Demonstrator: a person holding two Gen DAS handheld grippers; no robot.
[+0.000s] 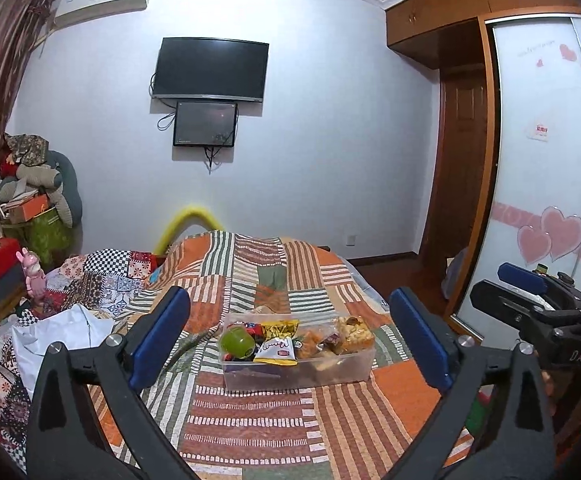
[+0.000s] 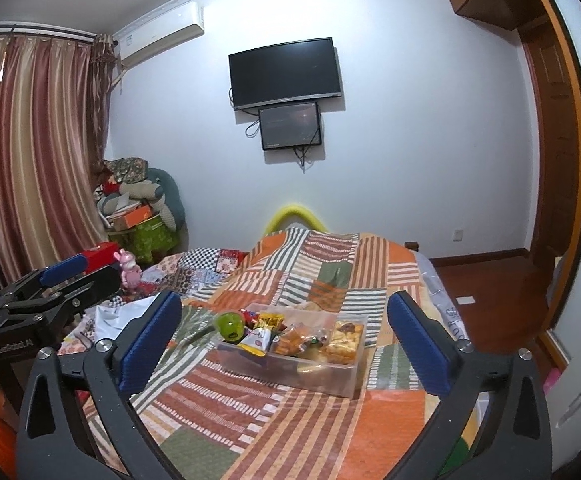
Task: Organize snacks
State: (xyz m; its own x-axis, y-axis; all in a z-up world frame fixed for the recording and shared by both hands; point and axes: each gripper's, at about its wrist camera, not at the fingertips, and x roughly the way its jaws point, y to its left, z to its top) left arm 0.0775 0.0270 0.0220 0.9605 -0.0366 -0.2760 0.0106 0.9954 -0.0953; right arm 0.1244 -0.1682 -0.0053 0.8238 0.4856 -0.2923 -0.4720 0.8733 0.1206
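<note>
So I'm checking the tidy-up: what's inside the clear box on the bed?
The clear box holds a green cup, a yellow packet, a white packet and orange-wrapped snacks. Whatever lies beneath them is covered.

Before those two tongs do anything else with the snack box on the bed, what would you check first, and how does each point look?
1. Left tongs empty: ok, jaws wide, nothing between them.
2. Right tongs empty: ok, jaws wide, nothing held.
3. Clear plastic box resting flat on the striped quilt: ok.
4. Snacks inside the box: ok for most; the green cup sticks up above the rim at the left end.
5. Bare quilt between tongs and box: ok in both views.
6. Any loose snack left outside the box: cannot tell; the clutter to the left hides part of the bed.
</note>
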